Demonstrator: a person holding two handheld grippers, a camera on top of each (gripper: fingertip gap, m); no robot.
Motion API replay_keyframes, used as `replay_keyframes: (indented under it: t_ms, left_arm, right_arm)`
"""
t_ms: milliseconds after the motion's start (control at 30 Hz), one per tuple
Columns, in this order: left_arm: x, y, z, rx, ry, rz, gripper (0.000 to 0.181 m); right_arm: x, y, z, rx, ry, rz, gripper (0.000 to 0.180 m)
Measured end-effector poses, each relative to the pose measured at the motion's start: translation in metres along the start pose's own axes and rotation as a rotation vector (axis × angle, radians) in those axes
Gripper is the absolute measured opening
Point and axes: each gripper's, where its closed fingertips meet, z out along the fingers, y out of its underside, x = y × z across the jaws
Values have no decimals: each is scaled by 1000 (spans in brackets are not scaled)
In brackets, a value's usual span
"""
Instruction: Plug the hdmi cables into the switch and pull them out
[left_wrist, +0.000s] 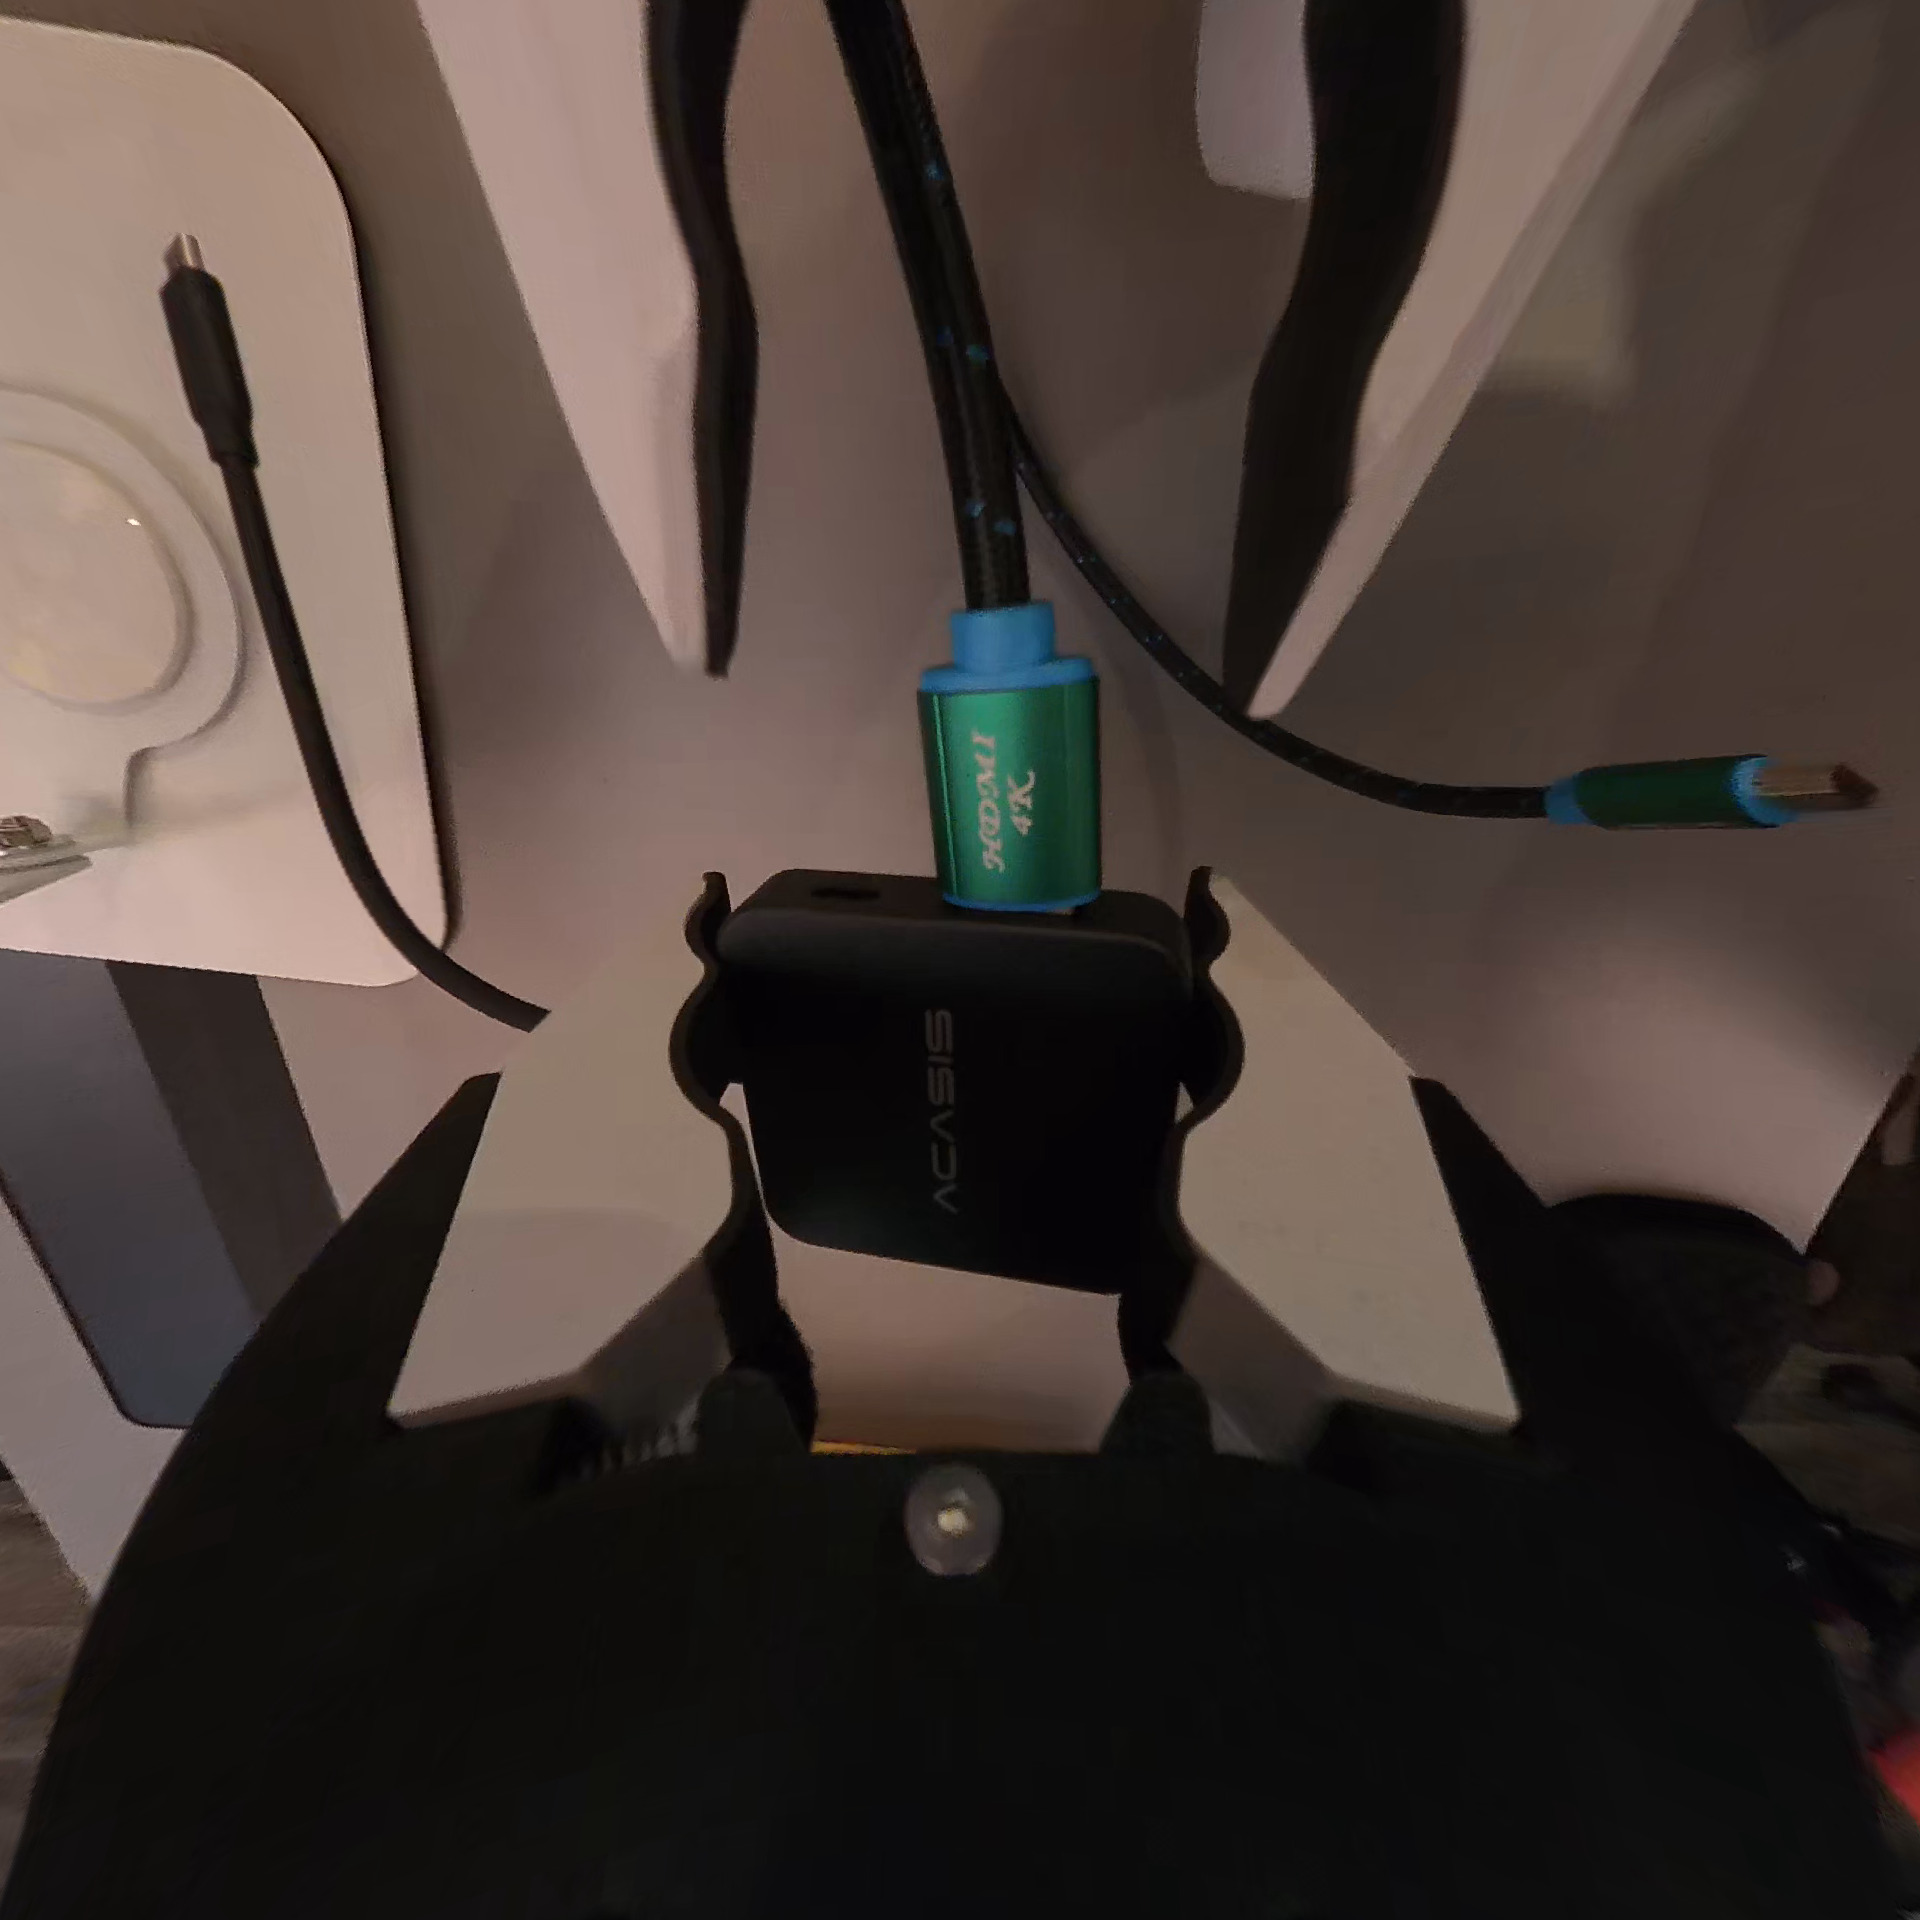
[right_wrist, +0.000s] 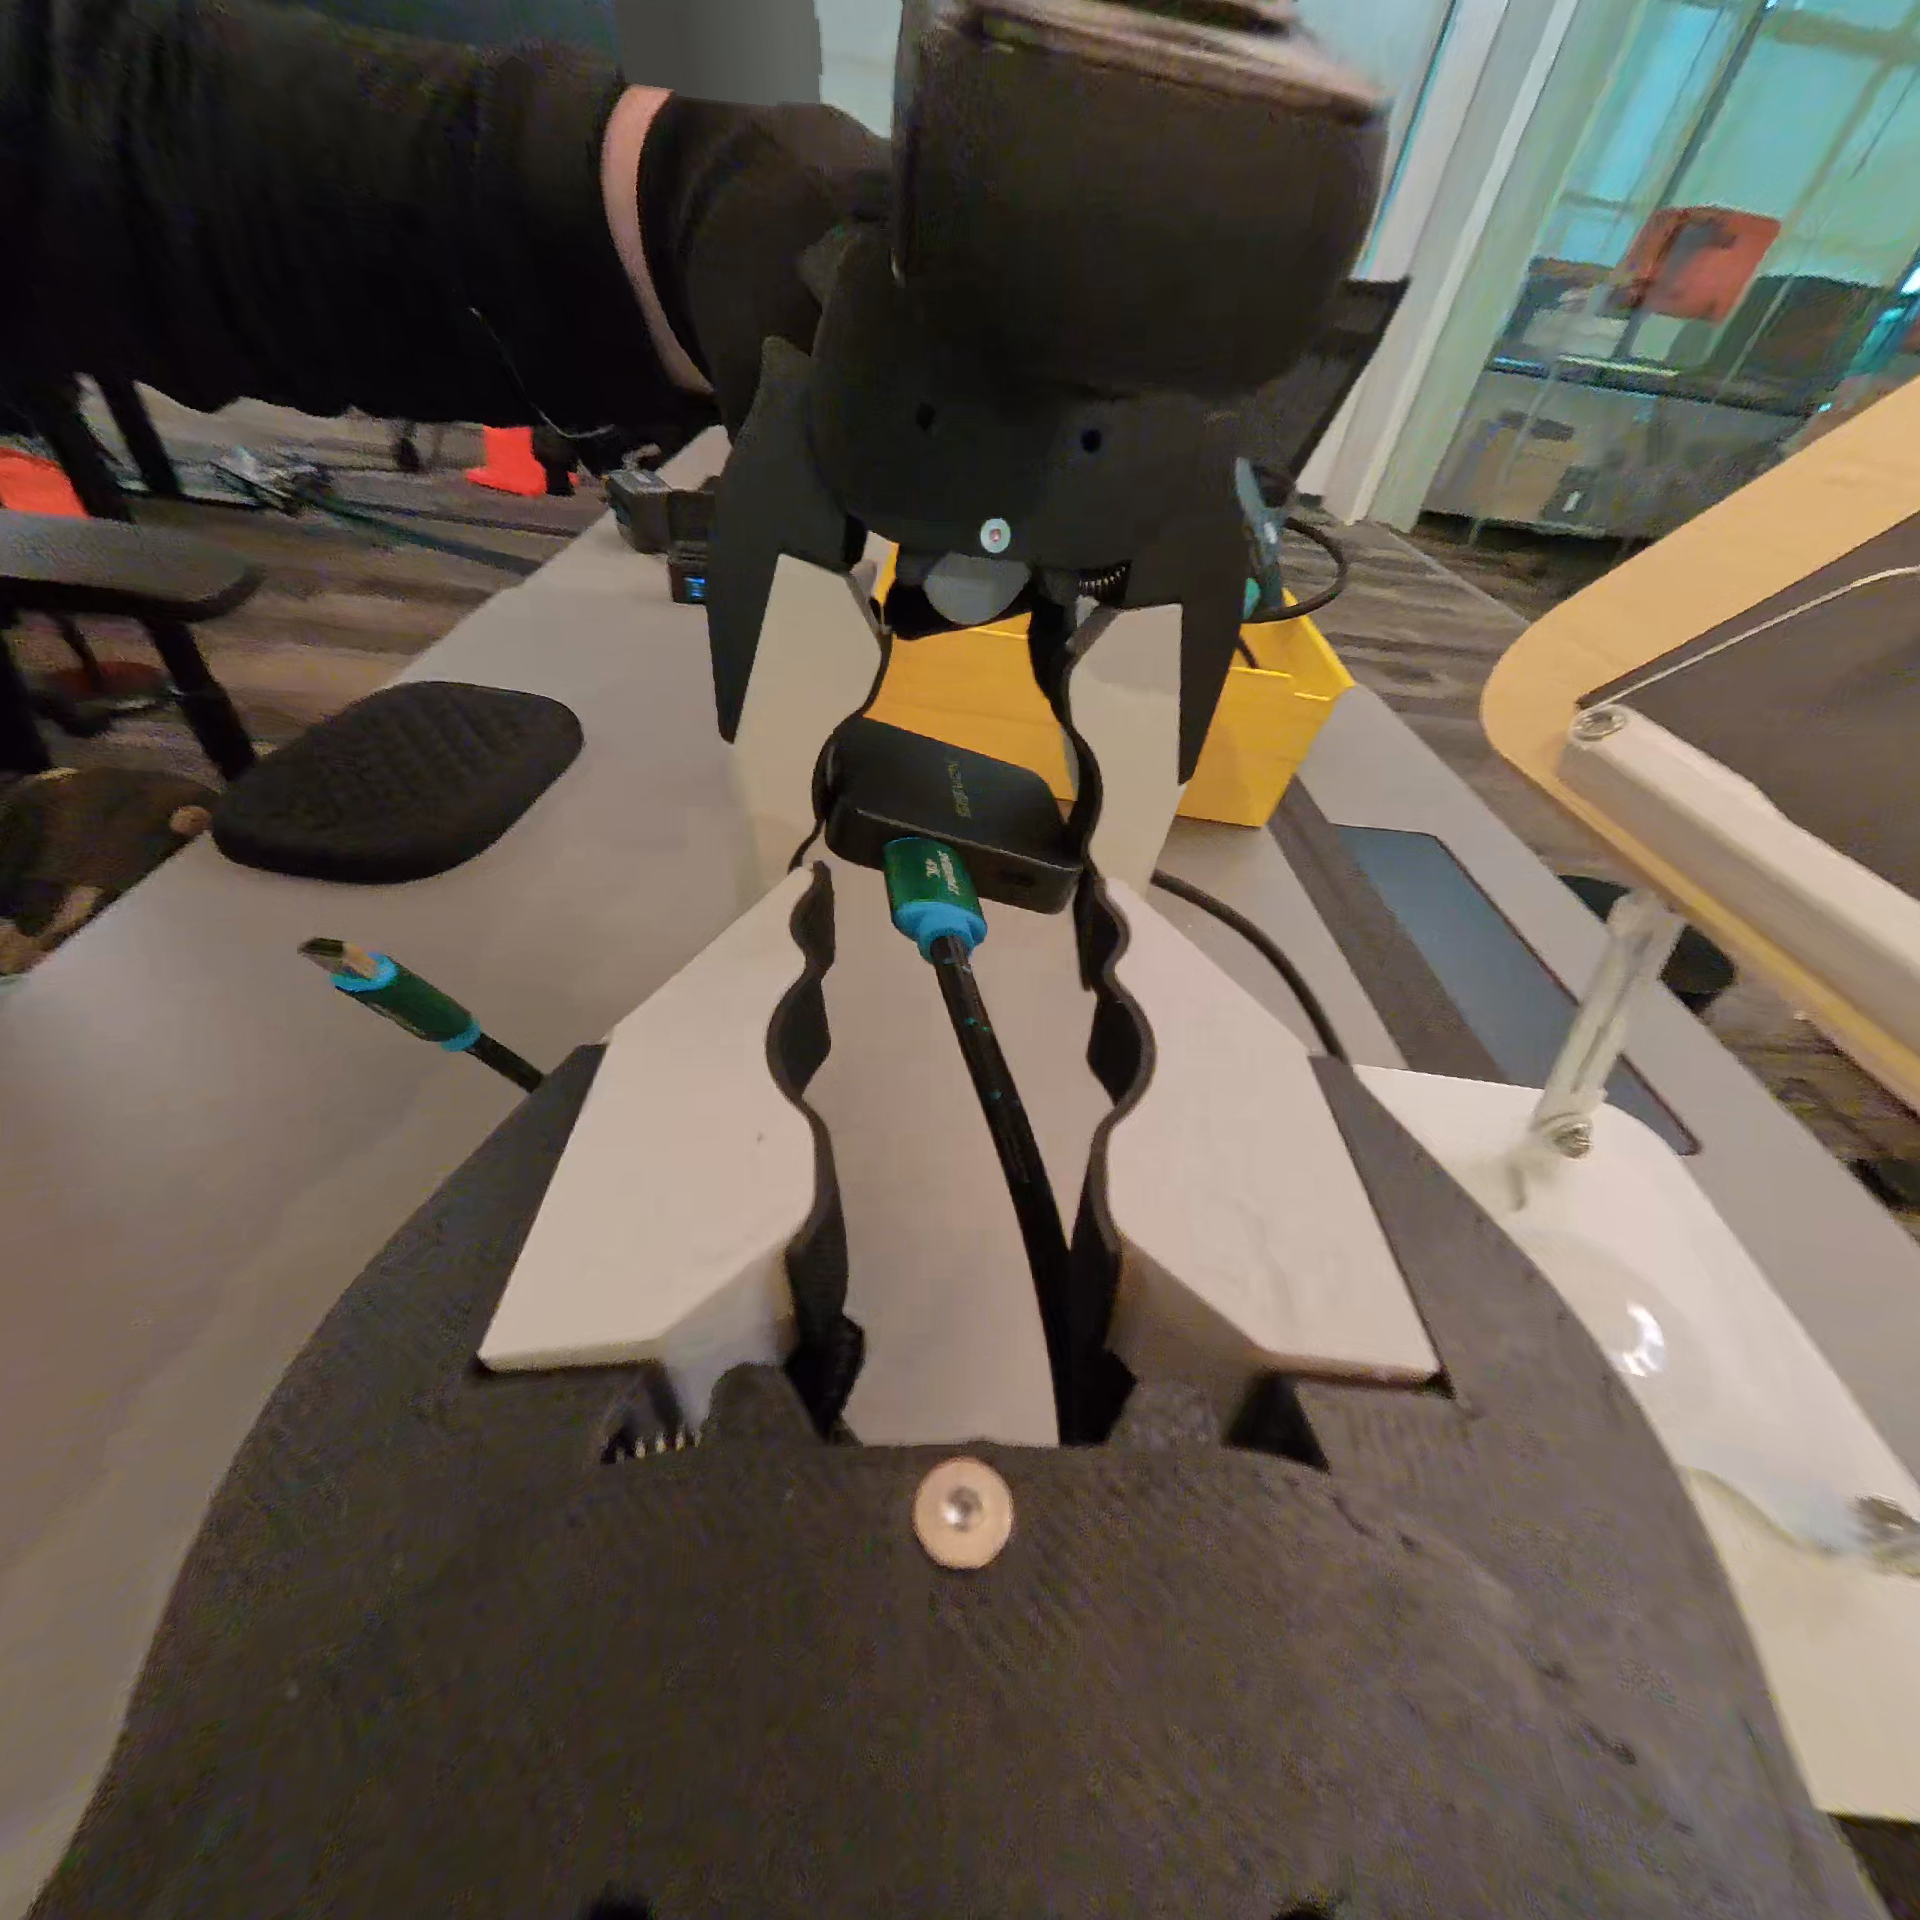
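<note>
My left gripper (left_wrist: 956, 914) is shut on a black HDMI switch (left_wrist: 956, 1081), clamping its two sides. A green HDMI plug with blue collars (left_wrist: 1008, 790) sits in the switch's far port, and its black braided cable (left_wrist: 935, 312) leads away. My right gripper (right_wrist: 956, 883) is open. Its fingers (right_wrist: 810, 997) straddle that plug (right_wrist: 925, 883) and cable without touching them. The switch (right_wrist: 945, 790) and the left gripper (right_wrist: 961, 821) face it. A second green HDMI plug (left_wrist: 1704, 805) lies loose on the table; it also shows in the right wrist view (right_wrist: 395, 997).
A white stand base (left_wrist: 208, 520) with a black USB-C cable (left_wrist: 208, 353) lies beside the switch. A yellow bin (right_wrist: 1268, 727) stands behind the left gripper. A black padded rest (right_wrist: 395, 779) lies on the grey table (right_wrist: 208, 1195). A person's black sleeve (right_wrist: 312, 208) is behind. There is about 7 centimeters between the tips of the two grippers.
</note>
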Motion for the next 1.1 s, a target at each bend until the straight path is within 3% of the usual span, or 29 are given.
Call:
replay_keyframes:
  t_ms: [33, 300, 433, 567, 1100]
  left_arm:
    - [0, 0, 0, -4, -12, 14, 85]
    - [1, -2, 3, -37, -60, 69, 85]
    - [-1, -6, -1, -17, -85, 67, 85]
    - [-2, -9, -3, -4, -96, 68, 84]
    - [-1, -14, -7, 83, -108, 51, 83]
  right_arm:
    - [-3, 1, 2, 0, -20, 13, 46]
    - [-16, 10, 12, -53, -93, 112, 28]
    - [-11, 17, 17, -70, -58, 107, 37]
    - [-9, 11, 14, 13, -72, 145, 22]
    - [-11, 8, 13, 43, -82, 153, 19]
